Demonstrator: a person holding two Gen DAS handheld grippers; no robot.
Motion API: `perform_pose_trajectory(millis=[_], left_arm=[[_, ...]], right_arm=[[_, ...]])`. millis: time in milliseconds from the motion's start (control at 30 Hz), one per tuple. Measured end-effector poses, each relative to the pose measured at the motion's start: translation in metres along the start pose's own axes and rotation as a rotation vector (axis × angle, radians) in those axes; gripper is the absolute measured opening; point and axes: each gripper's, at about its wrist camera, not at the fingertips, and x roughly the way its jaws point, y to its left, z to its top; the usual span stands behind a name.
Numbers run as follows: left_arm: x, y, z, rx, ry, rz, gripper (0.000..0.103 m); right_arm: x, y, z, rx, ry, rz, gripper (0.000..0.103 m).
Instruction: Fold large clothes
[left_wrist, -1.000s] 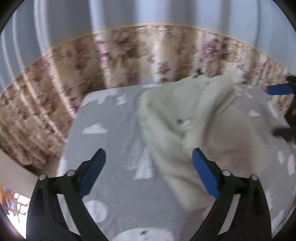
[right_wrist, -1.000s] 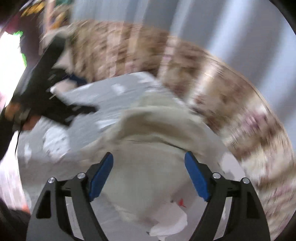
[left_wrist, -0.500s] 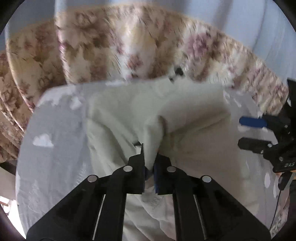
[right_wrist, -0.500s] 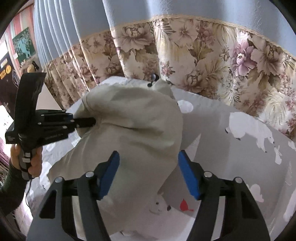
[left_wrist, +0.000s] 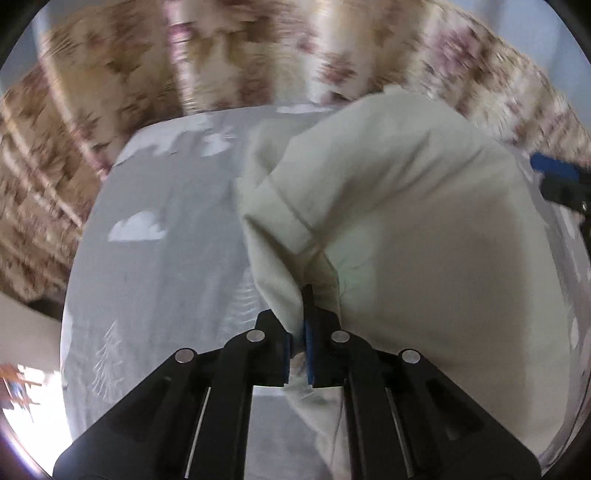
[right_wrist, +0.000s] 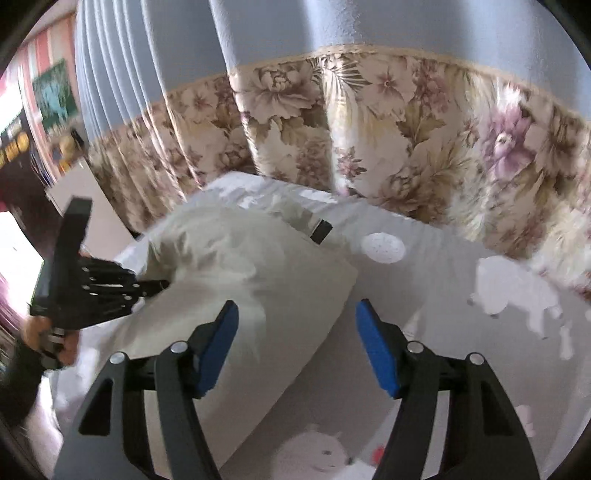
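Right wrist view: right tongs (right_wrist: 295, 347) gape, unclamped, astride the cream cotton garment's (right_wrist: 236, 295) near corner, while left tongs (right_wrist: 155, 285) pinch its far-left edge

Your black two-finger left gripper with blue pads (left_wrist: 301, 339) is pointing steeply down toward twelve o'clock, its jaws pinching a fold of the cream cloth garment (left_wrist: 406, 221). Your matching right gripper (right_wrist: 297, 343) is angling down, its jaws standing apart, touching nothing after narrowing slightly.
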Motion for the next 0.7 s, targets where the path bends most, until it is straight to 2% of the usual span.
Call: perform_pose_trajectory(millis=[100, 133, 167, 200, 233, 267, 333, 400, 467, 533, 600, 700], left_arm=[[-0.002, -0.001, 0.011, 0.009, 0.008, 0.05, 0.007], [-0.011, 0.001, 0.012, 0.013, -0.013, 0.061, 0.013], [-0.024, 0.002, 0.012, 0.015, -0.043, 0.082, 0.04], [-0.032, 0.003, 0.011, 0.015, -0.061, 0.097, 0.061], [-0.05, 0.005, 0.008, 0.014, -0.111, 0.131, 0.092], [-0.06, 0.006, 0.005, 0.012, -0.14, 0.15, 0.098], [-0.077, 0.003, -0.002, 0.017, -0.166, 0.168, 0.098], [-0.087, -0.01, -0.013, 0.034, -0.158, 0.105, 0.098], [-0.086, -0.028, -0.022, 0.071, -0.147, 0.072, 0.098], [-0.076, -0.054, -0.031, 0.144, -0.148, 0.083, 0.098], [-0.057, -0.068, -0.037, 0.184, -0.136, 0.115, 0.098], [-0.04, -0.056, -0.036, 0.131, -0.091, 0.042, 0.095]], right_arm=[[-0.011, -0.006, -0.002, 0.015, -0.006, 0.01, 0.067], [-0.016, -0.005, -0.002, 0.012, -0.01, 0.015, 0.067], [-0.021, -0.003, -0.003, 0.004, -0.016, 0.018, 0.067], [-0.027, 0.002, -0.005, -0.008, -0.021, 0.026, 0.067], [-0.031, 0.008, -0.007, -0.017, -0.023, 0.038, 0.067], [-0.033, 0.013, -0.008, -0.029, -0.027, 0.043, 0.067], [-0.034, 0.024, -0.007, -0.065, -0.065, 0.003, 0.067], [-0.025, 0.028, 0.002, -0.061, -0.073, -0.006, 0.067], [0.0, 0.028, 0.016, -0.021, -0.027, 0.035, 0.067], [0.024, 0.03, 0.024, -0.031, 0.007, -0.041, 0.062], [0.049, 0.027, 0.029, -0.029, 0.061, -0.056, 0.061], [0.069, 0.03, 0.032, -0.08, 0.077, -0.124, 0.061]])
